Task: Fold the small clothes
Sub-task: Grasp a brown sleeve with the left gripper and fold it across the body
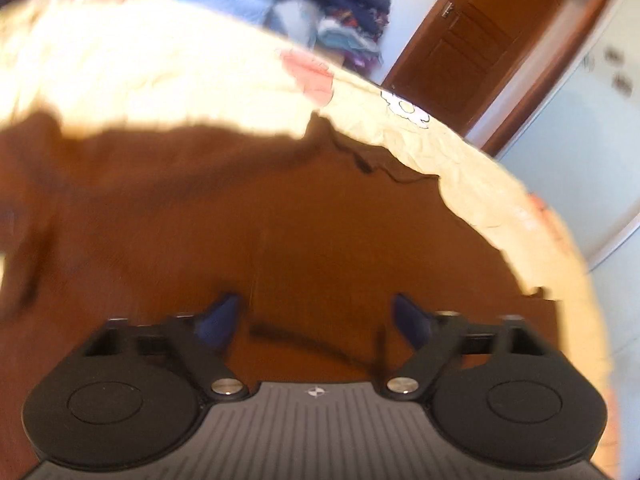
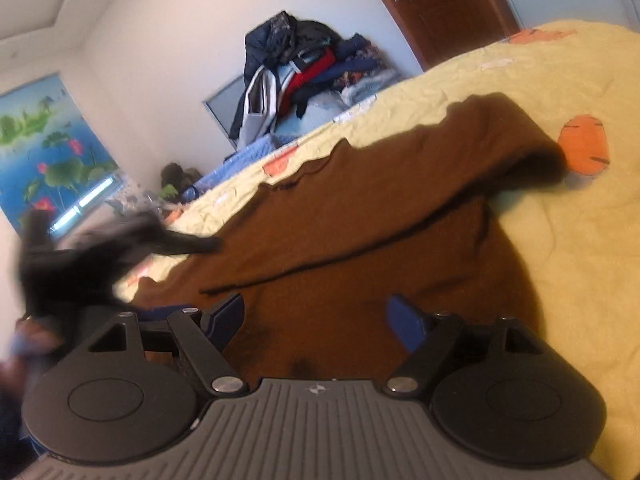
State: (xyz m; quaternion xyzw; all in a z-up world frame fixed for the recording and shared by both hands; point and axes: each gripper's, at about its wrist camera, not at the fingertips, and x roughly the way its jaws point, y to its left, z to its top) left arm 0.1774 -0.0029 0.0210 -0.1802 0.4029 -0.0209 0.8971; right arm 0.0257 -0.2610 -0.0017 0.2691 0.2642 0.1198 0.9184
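A brown knitted garment (image 1: pixel 280 216) lies spread on a pale yellow bedspread (image 1: pixel 160 72). In the right wrist view the garment (image 2: pixel 360 216) has one sleeve (image 2: pixel 480 148) folded across its body, ending near an orange patch. My left gripper (image 1: pixel 316 316) is open just above the brown fabric, holding nothing. My right gripper (image 2: pixel 316 316) is open over the garment's near edge, empty. The left gripper (image 2: pixel 100 248) shows blurred at the left of the right wrist view, over the garment's far edge.
The bedspread (image 2: pixel 580 260) has orange and white cartoon patches. A pile of clothes (image 2: pixel 304 68) is heaped beyond the bed against the wall. A brown wooden door (image 1: pixel 480 40) stands past the bed's edge. A lotus picture (image 2: pixel 44 148) hangs at the left.
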